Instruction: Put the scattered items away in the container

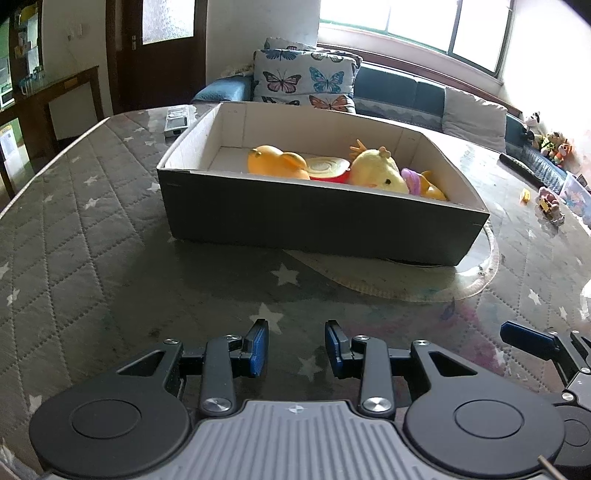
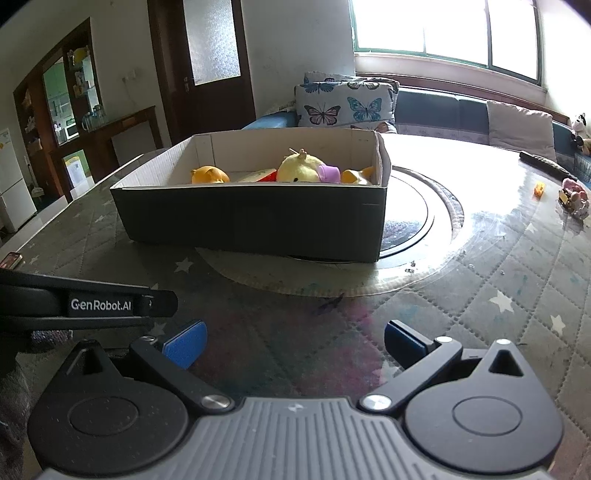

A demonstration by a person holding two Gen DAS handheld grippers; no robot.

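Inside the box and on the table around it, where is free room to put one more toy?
In the box, the left end beside the orange toy is bare; the right half is crowded by the yellow plush and purple cup. The quilted table is free left of the box and before both grippers.

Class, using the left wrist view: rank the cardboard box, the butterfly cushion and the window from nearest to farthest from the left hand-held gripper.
1. Cardboard box: on the table, just ahead of the left hand-held gripper.
2. Butterfly cushion: on the sofa behind the box.
3. Window: on the back wall, above the sofa.
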